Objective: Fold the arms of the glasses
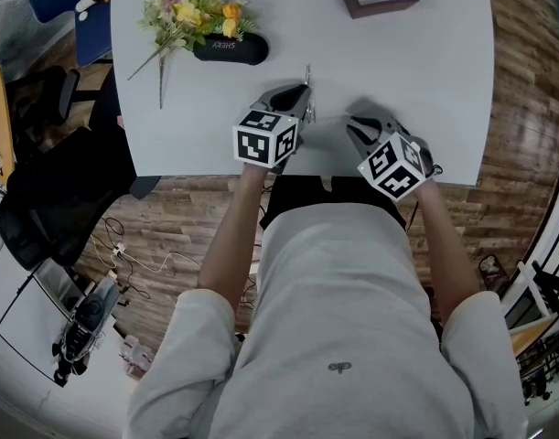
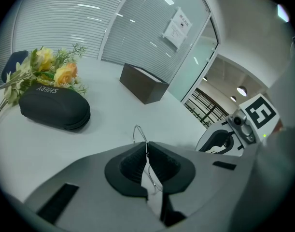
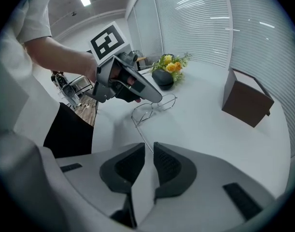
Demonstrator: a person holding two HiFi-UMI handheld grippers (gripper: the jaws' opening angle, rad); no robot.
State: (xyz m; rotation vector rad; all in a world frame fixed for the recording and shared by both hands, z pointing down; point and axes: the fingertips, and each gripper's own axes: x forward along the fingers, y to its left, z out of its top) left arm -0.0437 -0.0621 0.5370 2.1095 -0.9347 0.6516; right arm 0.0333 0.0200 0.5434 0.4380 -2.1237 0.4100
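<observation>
left gripper (image 2: 147, 148): clamped shut on glasses (image 3: 145, 111) wire frame
right gripper (image 3: 148, 151): jaws slightly apart, temple arm (image 3: 143, 138) tip between, not pinched

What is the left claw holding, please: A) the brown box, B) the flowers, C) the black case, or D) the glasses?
D: the left claw is shut on the thin wire frame of the glasses, above the table.
</observation>
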